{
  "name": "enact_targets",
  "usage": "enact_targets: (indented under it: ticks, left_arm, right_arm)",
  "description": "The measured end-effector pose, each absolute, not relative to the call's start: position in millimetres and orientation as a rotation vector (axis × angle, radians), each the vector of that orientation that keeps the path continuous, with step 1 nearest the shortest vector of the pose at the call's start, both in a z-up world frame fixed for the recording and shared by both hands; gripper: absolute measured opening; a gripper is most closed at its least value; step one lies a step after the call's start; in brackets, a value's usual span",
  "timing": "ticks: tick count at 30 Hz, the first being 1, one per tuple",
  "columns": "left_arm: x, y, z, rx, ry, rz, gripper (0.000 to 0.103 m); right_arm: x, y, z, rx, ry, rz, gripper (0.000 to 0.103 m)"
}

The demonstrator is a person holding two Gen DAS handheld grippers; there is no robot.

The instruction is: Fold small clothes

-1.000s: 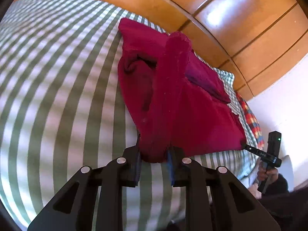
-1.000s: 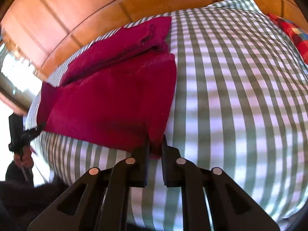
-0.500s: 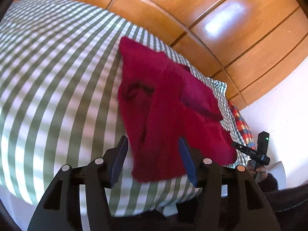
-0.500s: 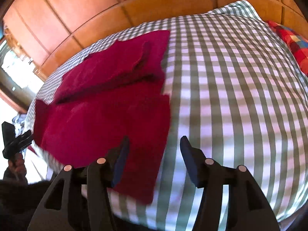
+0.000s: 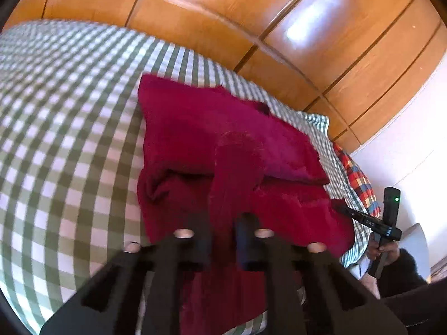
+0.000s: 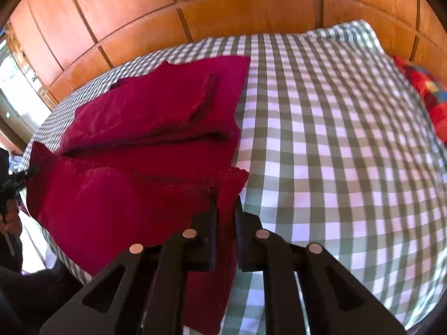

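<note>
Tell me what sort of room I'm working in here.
Most likely a bedroom. The red garment lies on a bed-like soft surface under a green-and-white checked sheet, a checked pillow sits at its far end, and glossy wooden wardrobe-style panels stand right behind it.

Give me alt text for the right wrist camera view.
The right gripper is shut on the near edge of a dark red garment, partly folded on a green-and-white checked bedspread. Wooden panelling rises behind.

The left gripper (image 5: pixel 222 240) has just closed, pinching the near edge of the red garment (image 5: pixel 223 150). That garment lies on the checked bedcover (image 5: pixel 69 139), and the right gripper (image 5: pixel 371 220) sits at its far corner.
</note>
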State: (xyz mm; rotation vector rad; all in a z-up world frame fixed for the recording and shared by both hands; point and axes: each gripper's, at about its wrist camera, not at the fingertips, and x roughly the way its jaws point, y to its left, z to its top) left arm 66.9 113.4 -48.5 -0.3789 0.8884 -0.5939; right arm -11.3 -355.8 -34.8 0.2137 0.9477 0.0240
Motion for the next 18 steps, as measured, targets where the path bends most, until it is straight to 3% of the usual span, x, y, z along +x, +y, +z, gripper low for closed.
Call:
enact_targets:
  ticks: [8, 18]
  left_arm:
    - [41.4, 135.3, 7.6, -0.420, 0.702, -0.634, 0.007]
    - [170.2, 135.1, 14.4, -0.423, 0.737, -0.468, 0.007]
  right_arm:
    - [-21.5, -352.5, 23.8, 0.151, 0.809, 0.060, 0.008]
    - [107.2, -378.3, 45.4, 0.187, 0.760, -0.005, 0.008]
